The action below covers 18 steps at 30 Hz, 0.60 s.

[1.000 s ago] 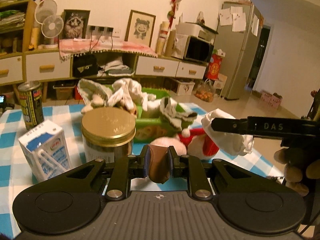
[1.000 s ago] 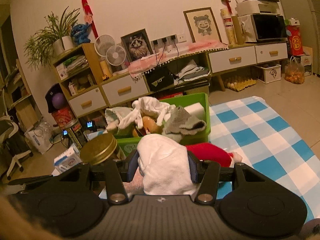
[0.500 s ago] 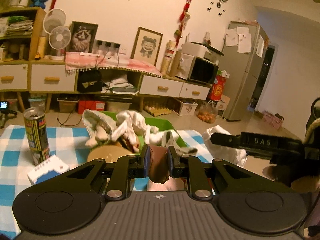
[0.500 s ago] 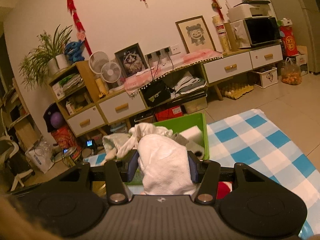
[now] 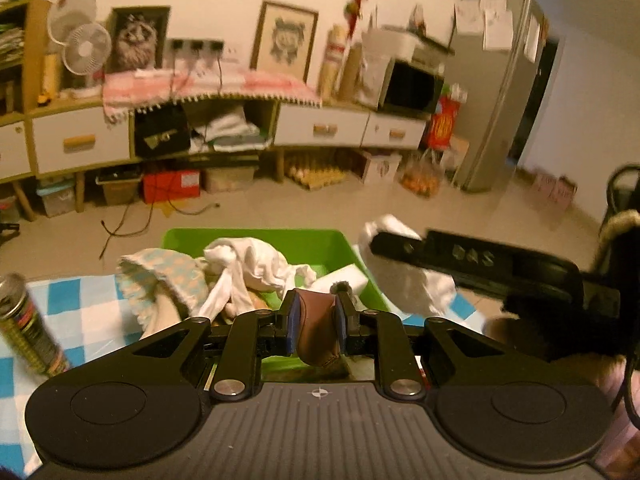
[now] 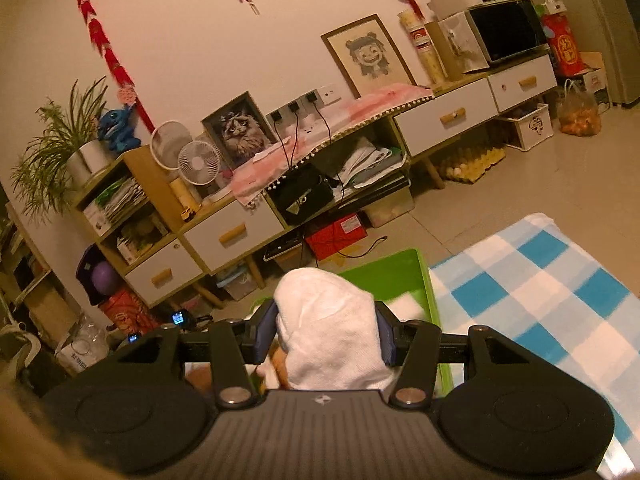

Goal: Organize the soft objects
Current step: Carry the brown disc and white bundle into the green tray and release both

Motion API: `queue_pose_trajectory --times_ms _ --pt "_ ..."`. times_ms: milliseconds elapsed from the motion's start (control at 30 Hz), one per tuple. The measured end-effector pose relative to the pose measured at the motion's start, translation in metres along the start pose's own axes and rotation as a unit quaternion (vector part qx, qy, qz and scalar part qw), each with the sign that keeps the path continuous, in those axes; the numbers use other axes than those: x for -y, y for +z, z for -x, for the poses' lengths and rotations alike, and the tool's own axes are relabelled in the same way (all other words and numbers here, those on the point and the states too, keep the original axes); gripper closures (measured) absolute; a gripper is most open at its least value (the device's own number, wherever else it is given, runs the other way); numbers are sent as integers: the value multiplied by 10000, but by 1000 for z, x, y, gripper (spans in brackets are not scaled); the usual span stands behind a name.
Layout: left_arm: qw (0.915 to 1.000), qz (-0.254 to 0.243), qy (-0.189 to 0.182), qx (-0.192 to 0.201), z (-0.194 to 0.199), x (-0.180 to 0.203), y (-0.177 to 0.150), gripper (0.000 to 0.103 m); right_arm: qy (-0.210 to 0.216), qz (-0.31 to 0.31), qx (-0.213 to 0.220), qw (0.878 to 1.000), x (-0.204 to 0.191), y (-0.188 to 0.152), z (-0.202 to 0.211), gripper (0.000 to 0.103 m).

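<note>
left gripper [image 5: 316, 322]: fingers clenched on brown plush piece [image 5: 318, 332] | right gripper [image 6: 326, 332]: fingers grasping white plush [image 6: 328, 332] | green bin [image 5: 256, 238]: 12 o'clock, holding cloths

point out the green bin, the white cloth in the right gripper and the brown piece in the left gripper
green bin [image 5: 256, 236]: left wrist view, on its far rim.
white cloth [image 6: 328, 332]: right wrist view, middle of the bunched fabric between the pads.
brown piece [image 5: 316, 326]: left wrist view, middle of the part showing between the pads.
</note>
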<state>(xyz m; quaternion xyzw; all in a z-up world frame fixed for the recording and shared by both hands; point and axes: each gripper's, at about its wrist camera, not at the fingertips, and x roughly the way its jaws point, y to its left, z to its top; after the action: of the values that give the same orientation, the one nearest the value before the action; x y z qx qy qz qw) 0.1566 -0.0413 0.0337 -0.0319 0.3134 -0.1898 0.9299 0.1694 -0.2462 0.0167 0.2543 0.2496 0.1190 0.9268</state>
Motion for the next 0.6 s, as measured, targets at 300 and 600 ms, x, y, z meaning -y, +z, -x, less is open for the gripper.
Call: queue_pose_trajectory --times_ms 300,600 --pt "9962 -106 298 -813 -57 -5 5 85 -331 86 -104 9994 15 15 -65 84" --pt "9935 133 360 -1070 -76 -15 7 82 -429 277 -245 9984 13 11 -92 83"
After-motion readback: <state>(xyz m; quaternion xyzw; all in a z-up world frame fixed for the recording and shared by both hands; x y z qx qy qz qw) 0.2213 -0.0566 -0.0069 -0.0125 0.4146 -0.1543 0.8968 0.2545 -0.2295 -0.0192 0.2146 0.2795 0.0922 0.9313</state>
